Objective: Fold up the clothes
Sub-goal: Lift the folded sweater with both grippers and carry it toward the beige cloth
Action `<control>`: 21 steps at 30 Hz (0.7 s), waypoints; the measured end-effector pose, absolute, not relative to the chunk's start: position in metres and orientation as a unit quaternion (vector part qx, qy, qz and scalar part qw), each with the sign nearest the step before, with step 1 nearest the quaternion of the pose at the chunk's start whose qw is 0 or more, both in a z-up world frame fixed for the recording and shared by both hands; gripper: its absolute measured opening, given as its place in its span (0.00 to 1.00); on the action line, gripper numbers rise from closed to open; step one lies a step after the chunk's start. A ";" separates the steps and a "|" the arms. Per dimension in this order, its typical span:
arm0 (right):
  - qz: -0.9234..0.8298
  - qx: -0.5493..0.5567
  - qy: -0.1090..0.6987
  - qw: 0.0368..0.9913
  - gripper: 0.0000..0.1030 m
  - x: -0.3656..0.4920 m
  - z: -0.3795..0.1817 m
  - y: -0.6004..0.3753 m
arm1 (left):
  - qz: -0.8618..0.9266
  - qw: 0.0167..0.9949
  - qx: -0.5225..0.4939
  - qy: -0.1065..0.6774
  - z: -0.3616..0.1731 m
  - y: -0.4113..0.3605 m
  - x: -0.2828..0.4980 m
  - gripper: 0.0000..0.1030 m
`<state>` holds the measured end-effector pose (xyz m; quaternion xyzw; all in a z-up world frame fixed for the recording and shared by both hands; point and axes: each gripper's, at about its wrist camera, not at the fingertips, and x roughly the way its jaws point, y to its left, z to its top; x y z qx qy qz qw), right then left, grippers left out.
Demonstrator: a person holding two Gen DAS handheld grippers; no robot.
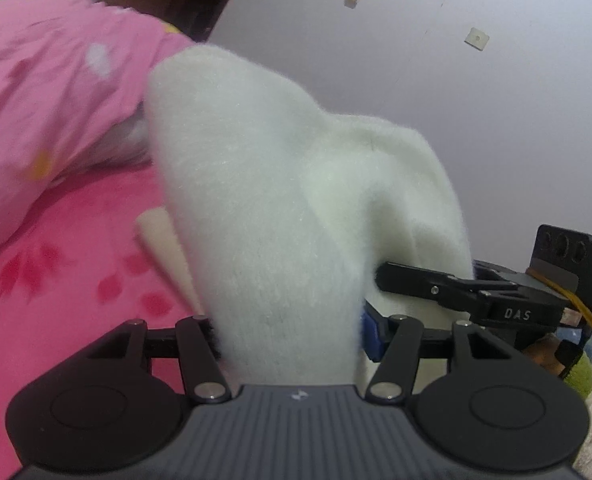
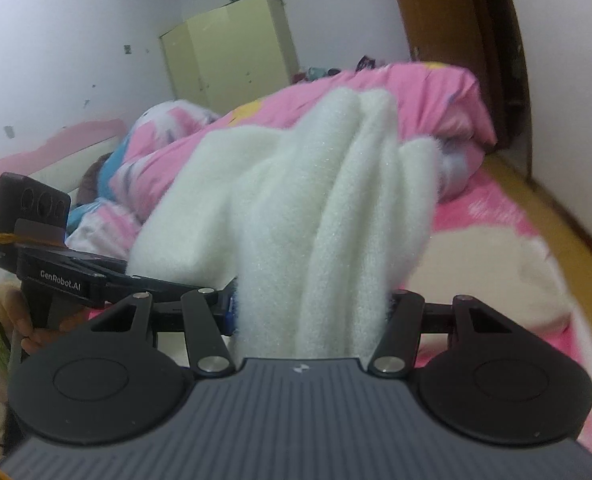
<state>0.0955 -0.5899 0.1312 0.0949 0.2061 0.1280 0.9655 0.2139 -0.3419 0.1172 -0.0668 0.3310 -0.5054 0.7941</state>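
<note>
Left claw (image 1: pixel 288 328): its two black fingers are clamped on a thick fold of the white fleece garment (image 1: pixel 264 184). The cloth fills the whole gap between them and rises out of it in a tall bunched peak. A blue pad shows on the inner face of the finger at the cloth's right edge.

Right claw (image 2: pixel 309 316): likewise clamped on the same white fleece garment (image 2: pixel 296 208), which stands packed between its fingers in several vertical pleats. A strip of blue padding shows at the left finger.

The two claws sit close together, side by side. In the left wrist view the right claw (image 1: pixel 391 276) comes in from the right, its tips buried in the fleece. In the right wrist view the left claw (image 2: pixel 184 284) comes in from the left and meets the cloth just beside the right claw's own grip.

Garment position: held up off the bed (image 1: pixel 56 280) between both claws, with its upper folds hanging free. Whether a lower part touches the bed cannot be told.

A person's hand (image 2: pixel 24 320) with a green sleeve grips the left claw's handle.

Surroundings: the bed carries a pink sheet with red flower print. A pink patterned quilt (image 2: pixel 435 100) lies heaped behind the garment. A pale green wardrobe (image 2: pixel 232 48) stands against the far wall with its doors closed, so its contents are not visible. A brown wooden door frame (image 2: pixel 467 40) stands at the right of the bed.
</note>
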 end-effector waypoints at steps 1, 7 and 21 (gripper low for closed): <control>0.126 0.091 0.204 0.967 0.52 0.105 0.135 -0.602 | -0.507 0.794 -0.069 0.328 0.118 -0.354 0.224 0.57; 0.117 0.067 0.204 0.970 0.52 0.166 0.141 -0.660 | -0.515 0.787 -0.076 0.330 0.116 -0.416 0.274 0.56; 0.132 0.077 0.274 0.950 0.52 0.291 0.101 -0.726 | -0.494 0.772 -0.115 0.383 0.064 -0.480 0.386 0.56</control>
